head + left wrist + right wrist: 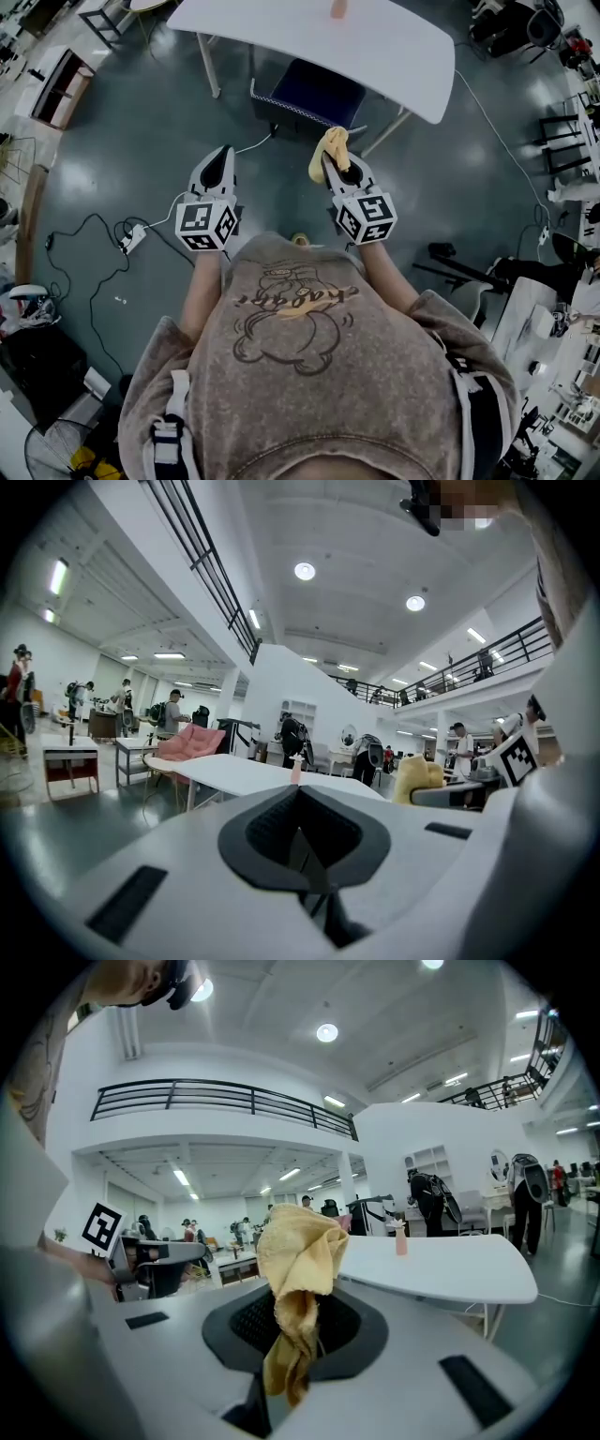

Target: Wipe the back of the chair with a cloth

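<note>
The chair [314, 94] sits partly under the table [309, 37], its far part hidden; the table's far edge is cut by the head view's top, as is the pink item [338, 7] on it; the cloth [298, 1251] vanishes at its lower end between the jaws of the right gripper [292, 1358]; distant people [172, 712] are too small to tell apart.

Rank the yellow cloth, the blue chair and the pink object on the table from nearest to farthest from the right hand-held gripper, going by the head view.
1. yellow cloth: pinched in the right hand-held gripper.
2. blue chair: just ahead, partly under the white table.
3. pink object: on the table's far side.
</note>
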{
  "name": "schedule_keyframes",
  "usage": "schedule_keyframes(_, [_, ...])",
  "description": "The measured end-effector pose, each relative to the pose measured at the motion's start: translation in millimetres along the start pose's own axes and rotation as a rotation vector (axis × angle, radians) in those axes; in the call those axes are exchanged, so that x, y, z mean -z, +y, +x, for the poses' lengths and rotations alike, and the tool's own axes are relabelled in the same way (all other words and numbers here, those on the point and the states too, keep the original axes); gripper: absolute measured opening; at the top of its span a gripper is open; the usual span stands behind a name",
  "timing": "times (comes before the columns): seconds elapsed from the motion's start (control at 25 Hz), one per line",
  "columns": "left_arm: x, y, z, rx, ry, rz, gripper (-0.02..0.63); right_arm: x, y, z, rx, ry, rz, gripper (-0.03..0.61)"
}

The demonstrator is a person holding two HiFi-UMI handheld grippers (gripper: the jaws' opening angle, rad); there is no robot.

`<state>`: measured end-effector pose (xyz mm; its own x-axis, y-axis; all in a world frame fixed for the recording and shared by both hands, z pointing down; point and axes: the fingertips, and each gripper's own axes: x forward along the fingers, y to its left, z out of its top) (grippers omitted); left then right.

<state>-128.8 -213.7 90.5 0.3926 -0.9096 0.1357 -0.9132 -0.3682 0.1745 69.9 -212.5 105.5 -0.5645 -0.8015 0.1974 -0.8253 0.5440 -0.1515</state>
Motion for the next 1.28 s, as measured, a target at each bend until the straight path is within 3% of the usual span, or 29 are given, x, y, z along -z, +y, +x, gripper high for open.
schedule_keyframes(0.48, [0.7, -0.4, -5.8, -0.021, 0.022, -0.035, 0.005, -4.8, 0.8, -1.4, -0.009, -0.027, 0.002, 0.067])
schedule_keyframes(1.28, [-1.3, -12.4, -12.2, 0.019, 0.059, -0.037, 0.005, -3.9, 1.3, -3.6, -0.038, -0.016, -0.007, 0.069])
